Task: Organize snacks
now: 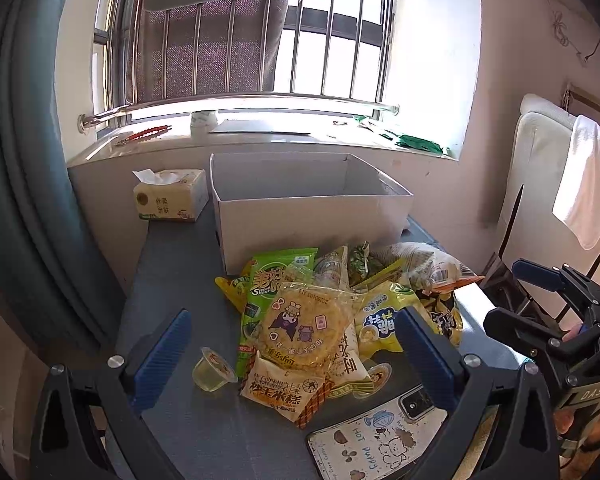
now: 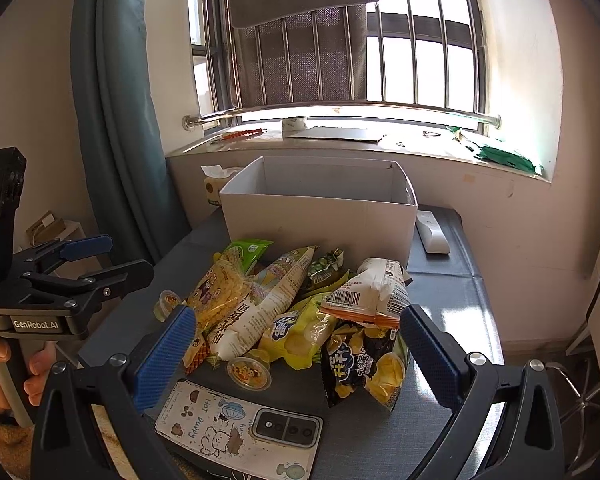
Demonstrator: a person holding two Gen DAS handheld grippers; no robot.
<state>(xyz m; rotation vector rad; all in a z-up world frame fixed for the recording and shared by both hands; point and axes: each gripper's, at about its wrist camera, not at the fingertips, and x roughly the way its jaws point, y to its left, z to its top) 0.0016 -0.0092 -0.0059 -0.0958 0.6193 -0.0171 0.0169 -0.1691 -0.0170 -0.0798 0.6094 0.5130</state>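
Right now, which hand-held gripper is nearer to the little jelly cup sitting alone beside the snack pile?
Left. The left hand-held gripper hangs open just above the jelly cup, near its left finger. The right hand-held gripper is over the pile's other side, by the black chip bag.

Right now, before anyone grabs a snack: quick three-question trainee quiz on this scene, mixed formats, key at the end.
1. True or false: the white cardboard box behind the snack pile already holds snacks.
2. Multiple choice: what lies nearest the camera in the right wrist view, in front of the pile? A) the tissue pack B) the phone C) the remote
3. Fill in: the left hand-held gripper and the right hand-held gripper both have their jaws ____, holding nothing.

Key: 1 false, no snacks show in the box. 2 B. 3 open.
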